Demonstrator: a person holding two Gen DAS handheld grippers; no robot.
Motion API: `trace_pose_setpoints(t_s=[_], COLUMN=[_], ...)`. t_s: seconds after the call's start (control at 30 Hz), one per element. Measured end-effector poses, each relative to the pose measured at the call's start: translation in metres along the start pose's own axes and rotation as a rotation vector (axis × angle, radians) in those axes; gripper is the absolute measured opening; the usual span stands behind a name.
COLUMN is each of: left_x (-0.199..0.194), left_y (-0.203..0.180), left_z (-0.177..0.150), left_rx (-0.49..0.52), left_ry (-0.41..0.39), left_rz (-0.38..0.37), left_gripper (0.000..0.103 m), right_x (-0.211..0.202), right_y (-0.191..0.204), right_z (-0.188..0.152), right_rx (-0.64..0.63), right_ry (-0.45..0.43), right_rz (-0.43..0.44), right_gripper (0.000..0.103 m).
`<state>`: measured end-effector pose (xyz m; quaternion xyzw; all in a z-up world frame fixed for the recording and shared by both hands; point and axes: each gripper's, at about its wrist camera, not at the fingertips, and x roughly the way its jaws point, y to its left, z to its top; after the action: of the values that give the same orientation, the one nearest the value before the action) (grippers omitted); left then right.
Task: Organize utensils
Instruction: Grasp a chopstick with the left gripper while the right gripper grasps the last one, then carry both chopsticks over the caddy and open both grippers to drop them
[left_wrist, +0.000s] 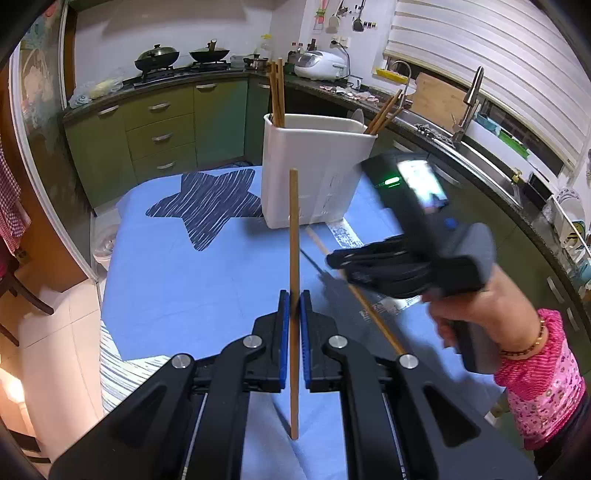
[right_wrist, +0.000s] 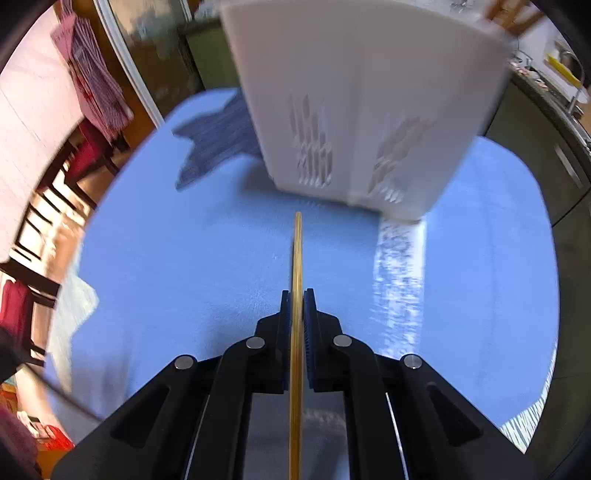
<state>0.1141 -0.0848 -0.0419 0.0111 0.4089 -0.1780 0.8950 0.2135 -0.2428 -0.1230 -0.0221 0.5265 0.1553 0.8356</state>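
Observation:
My left gripper (left_wrist: 294, 301) is shut on a wooden chopstick (left_wrist: 294, 236), held upright above the blue table. My right gripper (right_wrist: 296, 301) is shut on another chopstick (right_wrist: 297, 254); in the left wrist view it (left_wrist: 334, 260) hovers to the right with that chopstick (left_wrist: 373, 314) slanting below it. A white utensil holder (left_wrist: 314, 170) stands at the back of the table with several chopsticks (left_wrist: 277, 96) upright inside. In the right wrist view the holder (right_wrist: 354, 103) is close ahead and blurred.
The table wears a blue cloth (left_wrist: 177, 277) with a dark star (left_wrist: 210, 203). Green cabinets (left_wrist: 162, 129), a stove with woks (left_wrist: 159, 57), a rice cooker (left_wrist: 321, 64) and a sink faucet (left_wrist: 471, 96) lie behind. Chairs (right_wrist: 40, 229) stand at the left.

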Motion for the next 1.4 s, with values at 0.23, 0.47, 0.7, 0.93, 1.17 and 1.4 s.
trace_pose_setpoints(t_s=[0.23,0.47,0.7,0.93,1.17,1.4], left_x=[-0.012,-0.023,-0.025,-0.033,-0.052,-0.059], left_y=[-0.005,-0.008,-0.013,-0.022,-0.039,-0.059], left_z=[0.004,0.006,0.014,0.046,0.114,0.183], left_rx=[0.014,0.024,0.036,0.056,0.098,0.12], left_ry=[-0.025,-0.042,-0.048,-0.065,-0.187,-0.36], left_rz=[-0.005,-0.008,-0.018,-0.05,-0.033,0.016], left_gripper=[0.006,0.006,0.006,0.006,0.006,0.006], right_x=[-0.09,-0.164,-0.188,-0.218,-0.248,-0.254], right_y=[-0.019,-0.035,-0.035,-0.033,-0.035,-0.047], right_z=[-0.027,-0.059,-0.066,-0.054,-0.046,-0.049], right_rx=[0.035,0.062,0.06,0.042,0.027,0.044], right_ry=[-0.188,-0.338,-0.386,-0.452,-0.501,-0.504], right_rz=[0.05,0.082,0.083,0.082,0.068,0.059], right_gripper=[0.007,0.007,0.007,0.007,0.007,0.007])
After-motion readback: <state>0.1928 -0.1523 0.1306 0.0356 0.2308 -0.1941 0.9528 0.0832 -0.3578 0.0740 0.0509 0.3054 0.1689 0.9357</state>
